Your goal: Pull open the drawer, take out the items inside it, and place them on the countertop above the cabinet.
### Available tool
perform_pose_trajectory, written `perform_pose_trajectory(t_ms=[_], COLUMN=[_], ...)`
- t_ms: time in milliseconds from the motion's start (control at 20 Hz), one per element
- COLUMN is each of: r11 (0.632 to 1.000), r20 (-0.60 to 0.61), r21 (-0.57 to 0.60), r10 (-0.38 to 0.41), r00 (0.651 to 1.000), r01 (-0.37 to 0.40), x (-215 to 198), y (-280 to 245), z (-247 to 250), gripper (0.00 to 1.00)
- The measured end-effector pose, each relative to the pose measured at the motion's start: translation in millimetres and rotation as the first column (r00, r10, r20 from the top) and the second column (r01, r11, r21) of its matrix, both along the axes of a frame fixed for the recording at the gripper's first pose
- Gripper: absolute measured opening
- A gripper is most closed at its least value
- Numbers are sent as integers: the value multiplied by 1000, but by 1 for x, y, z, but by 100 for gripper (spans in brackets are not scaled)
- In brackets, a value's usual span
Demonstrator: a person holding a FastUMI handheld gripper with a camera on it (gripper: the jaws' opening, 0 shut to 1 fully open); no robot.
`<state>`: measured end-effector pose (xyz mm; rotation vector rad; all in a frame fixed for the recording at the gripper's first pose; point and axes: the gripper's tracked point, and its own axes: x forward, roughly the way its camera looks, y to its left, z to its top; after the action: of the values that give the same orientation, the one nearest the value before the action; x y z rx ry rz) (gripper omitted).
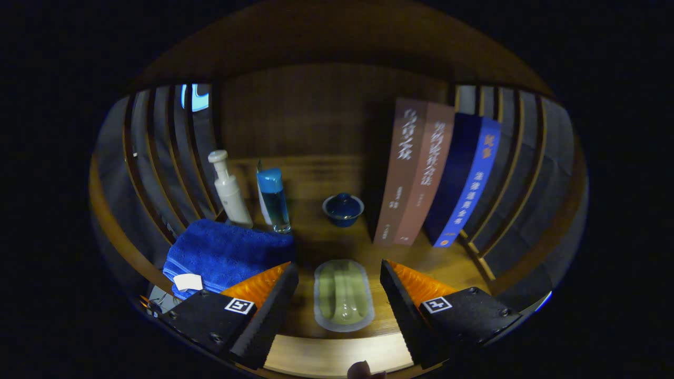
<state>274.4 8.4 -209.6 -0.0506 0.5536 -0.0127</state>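
Gripper (339,279) spread, straddling green packet (344,297) on countertop (458,263), untouched. Risk of knocking blue cup (343,209) at 12 o'clock if pushed forward.

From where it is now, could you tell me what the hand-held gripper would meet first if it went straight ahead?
Probably the oval green dish, which lies between the open fingers of the hand-held gripper. Beyond it sits the small blue lidded bowl; depth is hard to judge.

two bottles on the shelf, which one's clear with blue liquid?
The blue-capped bottle, standing between the white pump bottle and the blue lidded bowl. The pump bottle is opaque white. Both stand behind the blue towel, beyond the open gripper.
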Motion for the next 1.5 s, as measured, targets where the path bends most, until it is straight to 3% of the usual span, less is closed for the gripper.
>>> perform_pose_trajectory(t_ms=[150,300,600,750,950,1100,1250,1500], r11=[998,993,979,989,993,993,994,995], r20=[117,272,523,624,641,623,612,543], r21=[69,120,191,119,60,83,63,24], r10=[-5,-31,-37,-2,37,17,33,67], r00=[993,962,852,781,766,782,790,837], r01=[-3,-2,-75,-92,-98,-88,-90,-96], x=[-28,-63,-149,-185,-242,-274,-289,-292], y=[-4,-18,-39,-52,-50,-45,-37,-22], z=[32,74,139,147,116,79,40,-34], gripper=[100,99,99,99,99,99,99,99])
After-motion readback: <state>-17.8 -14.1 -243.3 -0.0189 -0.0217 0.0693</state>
